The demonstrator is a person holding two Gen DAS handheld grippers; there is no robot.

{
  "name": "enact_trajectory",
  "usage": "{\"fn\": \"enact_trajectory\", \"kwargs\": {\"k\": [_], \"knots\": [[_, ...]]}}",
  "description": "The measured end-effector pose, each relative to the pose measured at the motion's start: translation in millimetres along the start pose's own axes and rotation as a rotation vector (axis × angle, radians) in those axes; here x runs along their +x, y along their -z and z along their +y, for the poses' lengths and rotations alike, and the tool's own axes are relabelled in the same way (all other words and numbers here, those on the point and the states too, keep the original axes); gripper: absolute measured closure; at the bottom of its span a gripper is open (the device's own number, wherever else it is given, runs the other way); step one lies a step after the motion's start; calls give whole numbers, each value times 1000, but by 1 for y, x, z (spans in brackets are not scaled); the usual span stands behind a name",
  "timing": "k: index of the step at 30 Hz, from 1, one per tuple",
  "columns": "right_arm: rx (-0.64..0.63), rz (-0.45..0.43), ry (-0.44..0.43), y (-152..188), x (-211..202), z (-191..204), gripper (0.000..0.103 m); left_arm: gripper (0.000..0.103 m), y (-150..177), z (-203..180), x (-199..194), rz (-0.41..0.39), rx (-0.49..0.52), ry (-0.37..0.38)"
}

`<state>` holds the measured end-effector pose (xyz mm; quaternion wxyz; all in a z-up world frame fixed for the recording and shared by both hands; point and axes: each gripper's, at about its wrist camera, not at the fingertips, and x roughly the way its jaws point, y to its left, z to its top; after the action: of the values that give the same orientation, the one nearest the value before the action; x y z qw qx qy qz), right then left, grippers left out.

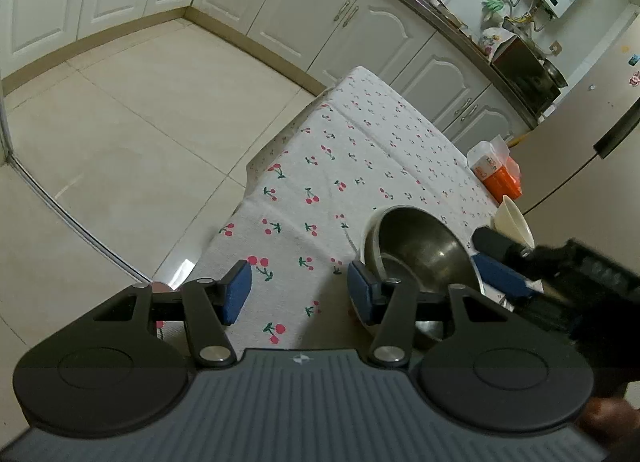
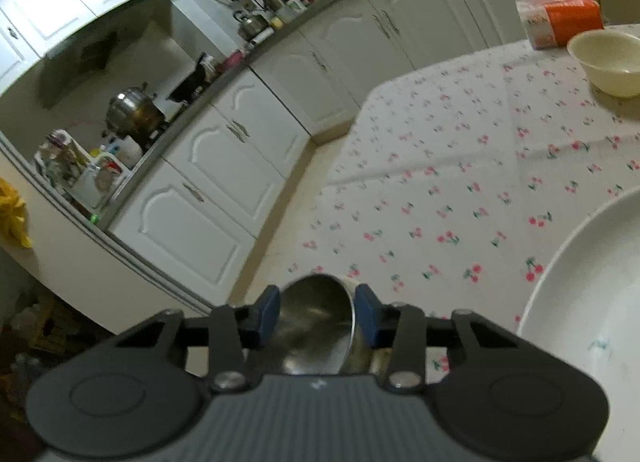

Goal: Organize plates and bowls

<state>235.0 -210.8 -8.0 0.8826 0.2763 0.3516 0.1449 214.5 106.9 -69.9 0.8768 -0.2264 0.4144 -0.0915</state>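
A steel bowl (image 1: 420,250) stands tilted on the cherry-print tablecloth (image 1: 360,150), its mouth turned toward my left gripper. My right gripper (image 1: 486,258) comes in from the right and straddles its rim. In the right wrist view that steel bowl (image 2: 316,322) fills the gap between the blue pads (image 2: 368,314) of my right gripper (image 2: 317,316), which is shut on it. My left gripper (image 1: 300,293) is open over bare cloth, its right pad just beside the bowl. A cream bowl (image 2: 608,58) sits upright farther back. A large white dish (image 2: 580,302) lies at the right.
An orange and white box (image 2: 560,14) stands on the table behind the cream bowl (image 1: 514,222). White cabinets (image 1: 360,22) and a cluttered counter (image 2: 132,114) ring the tiled floor (image 1: 140,122). The table's left edge drops off near my left gripper.
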Motion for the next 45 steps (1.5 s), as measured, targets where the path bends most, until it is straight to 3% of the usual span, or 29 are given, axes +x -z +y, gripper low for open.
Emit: {"fn": "enact_trajectory", "kwargs": {"k": [7,11,13,21,24,36,40,45], "knots": [[15,-20,-16,-2,-8,-2,56,39,-7,3,-8,-39,-2,-22],[15,-53,-20,-6,-21,0,34,36,-12,1,-18,-79,14,-38],[18,-72,-12,-8,-29,-3,30,33,-13,-3,-23,-96,33,-46],[64,-145,35,-18,-67,-22,17,10,-15,-41,-31,-133,151,-36],[81,-182,73,-23,-84,-35,4,4,-13,-60,-30,-141,204,-23],[170,-303,156,-42,-141,-108,3,2,-12,-150,0,-101,369,28],[179,-331,193,-53,-149,-131,3,2,-17,-184,18,-99,423,54],[225,-354,174,-70,-147,-166,5,0,-26,-223,48,-90,483,74]]}}
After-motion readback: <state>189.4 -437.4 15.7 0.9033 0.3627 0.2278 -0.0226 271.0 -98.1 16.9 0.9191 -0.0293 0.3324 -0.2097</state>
